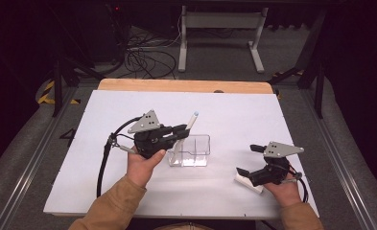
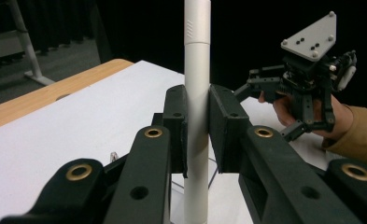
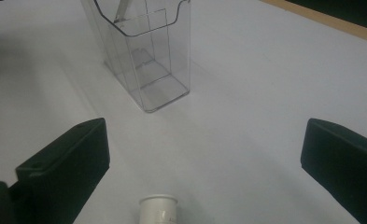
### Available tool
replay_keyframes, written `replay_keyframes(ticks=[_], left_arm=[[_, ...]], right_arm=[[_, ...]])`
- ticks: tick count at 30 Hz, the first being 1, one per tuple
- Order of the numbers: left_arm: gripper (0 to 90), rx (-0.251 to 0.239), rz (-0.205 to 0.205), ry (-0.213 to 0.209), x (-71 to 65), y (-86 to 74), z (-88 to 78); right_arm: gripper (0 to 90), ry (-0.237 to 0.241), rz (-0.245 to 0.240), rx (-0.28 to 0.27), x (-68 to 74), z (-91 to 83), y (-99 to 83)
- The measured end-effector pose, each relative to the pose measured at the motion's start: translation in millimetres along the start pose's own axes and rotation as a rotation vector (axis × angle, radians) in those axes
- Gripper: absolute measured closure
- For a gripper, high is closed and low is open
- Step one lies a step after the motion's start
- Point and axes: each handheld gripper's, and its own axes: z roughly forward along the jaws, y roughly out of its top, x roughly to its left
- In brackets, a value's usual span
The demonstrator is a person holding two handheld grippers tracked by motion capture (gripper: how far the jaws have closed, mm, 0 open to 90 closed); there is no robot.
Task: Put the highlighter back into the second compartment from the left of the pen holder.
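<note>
We find the left gripper [image 1: 185, 128] pinching a white tube [image 2: 196, 116], long axis near upright over the clear container [image 1: 192, 151]; printing unreadable. Right gripper [image 1: 247, 160] stands spread.

The white tube [image 2: 197, 93] clamped in the left claw [image 2: 197, 128] runs off the top and bottom edges of the left gripper view, so neither end shows there; the claw's pads cover part of its sides. In the high view, its lower part is blurred behind the walls of the clear container [image 1: 190, 151], and whether it touches the bottom cannot be told. A second white piece [image 3: 158, 210] is cut off by the near edge of the right gripper view, with its rim alone visible and faint lettering too small to read. The container's top is cropped by the far edge there. The right claw [image 1: 246, 160] partly covers a white object [image 1: 249, 183] on the table [image 1: 234, 110].
</note>
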Motion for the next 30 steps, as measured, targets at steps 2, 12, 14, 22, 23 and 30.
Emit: replay_keyframes(ticks=[2,12,14,22,23,30], left_arm=[[78.1,-0.008,-0.002,0.006,-0.4,-0.4,1.9],[78.0,-0.035,-0.019,0.045,-1.4,-2.6,11.3],[78.0,-0.038,-0.021,0.049,-1.2,-3.0,12.8],[78.0,-0.052,-0.023,0.077,-2.0,-5.1,17.3],[78.0,-0.053,-0.024,0.079,-2.0,-5.6,18.4],[78.0,-0.057,-0.021,0.106,-1.4,-7.7,22.6]], right_arm=[[1.6,-0.001,0.0,0.0,-0.1,-0.1,0.0],[1.6,-0.001,-0.003,-0.001,-0.2,-0.3,0.0],[1.6,-0.002,-0.002,-0.001,-0.3,-0.7,0.0],[1.6,-0.001,-0.001,0.001,-0.3,-0.4,-0.2],[1.6,-0.001,-0.001,0.001,-0.4,-0.5,-0.2],[1.6,-0.001,-0.001,0.001,-0.5,-0.6,-0.4]])
